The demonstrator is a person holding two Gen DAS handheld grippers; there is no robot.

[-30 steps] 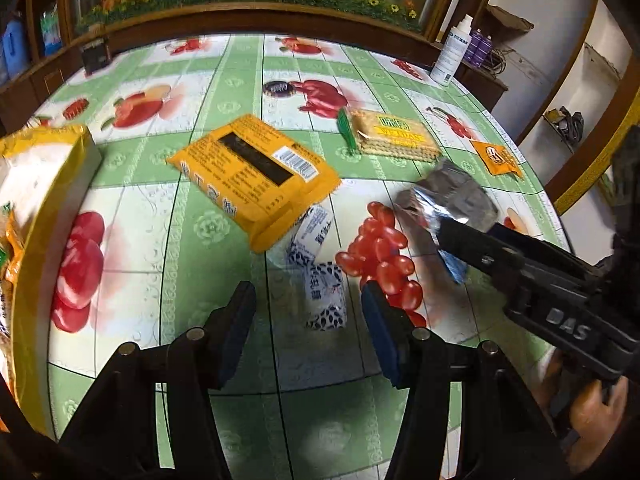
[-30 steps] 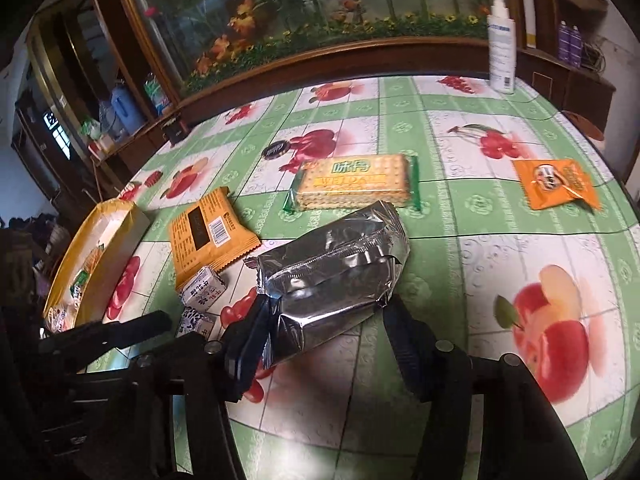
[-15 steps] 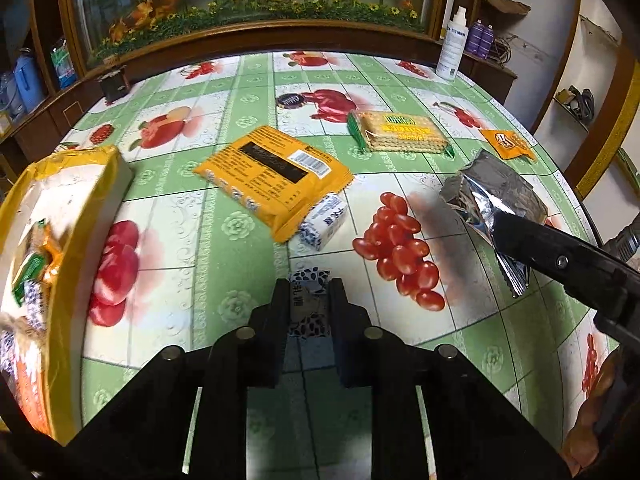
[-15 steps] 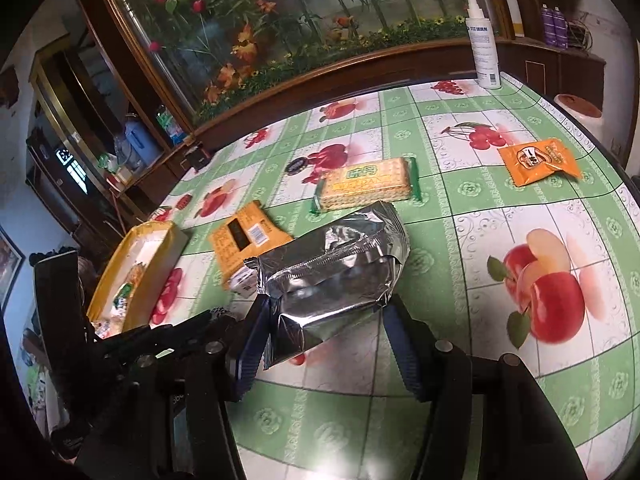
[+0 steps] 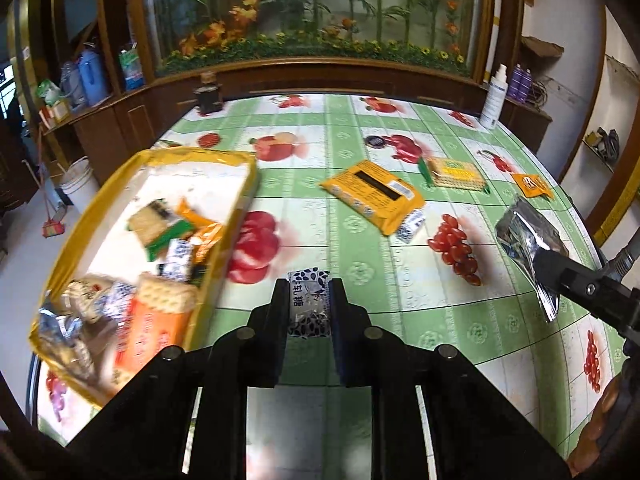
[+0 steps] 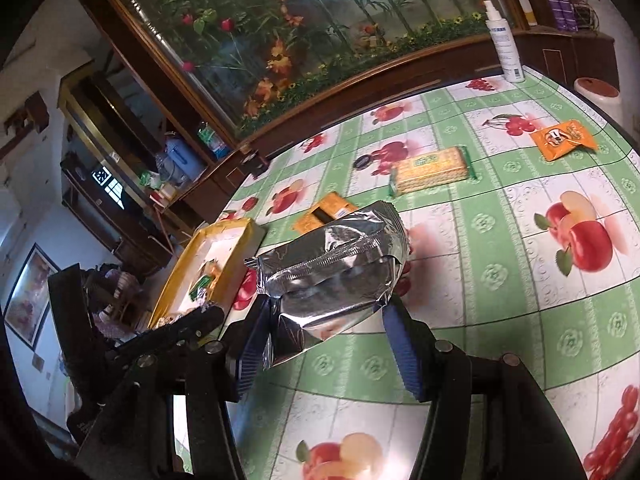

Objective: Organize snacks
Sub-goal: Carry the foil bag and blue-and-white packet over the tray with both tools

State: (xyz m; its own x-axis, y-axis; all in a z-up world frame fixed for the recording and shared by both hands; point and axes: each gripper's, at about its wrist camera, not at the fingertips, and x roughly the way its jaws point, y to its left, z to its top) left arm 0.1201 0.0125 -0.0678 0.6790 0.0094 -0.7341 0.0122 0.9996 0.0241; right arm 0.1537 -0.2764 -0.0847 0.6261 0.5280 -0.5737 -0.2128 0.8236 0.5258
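a: so, left wrist view first. what has the left gripper (image 5: 309, 305) got?

b: its jaws are clamped on a small candy packet (image 5: 308, 300), blue and white, held above the desk (image 5: 360, 280) just beside the yellow tray (image 5: 236, 216). it looks light and soft, so a grip across the middle should do, though a hard squeeze may crush it.

a: and the tray?

b: it's well stocked: cracker packs, orange sachets, more little candies, something foil-wrapped at the near end.

a: right wrist view?

b: the right gripper (image 6: 326, 340) has its jaws closed on the lower part of a silver foil bag (image 6: 332, 264), raised off the desk. i'd guess it's crinkly, slippery and puffy; better held low near the seam. an orange snack pack (image 6: 324, 216), a biscuit pack (image 6: 430, 168) and a small orange sachet (image 6: 564, 138) lie on the desk, not yet sorted.
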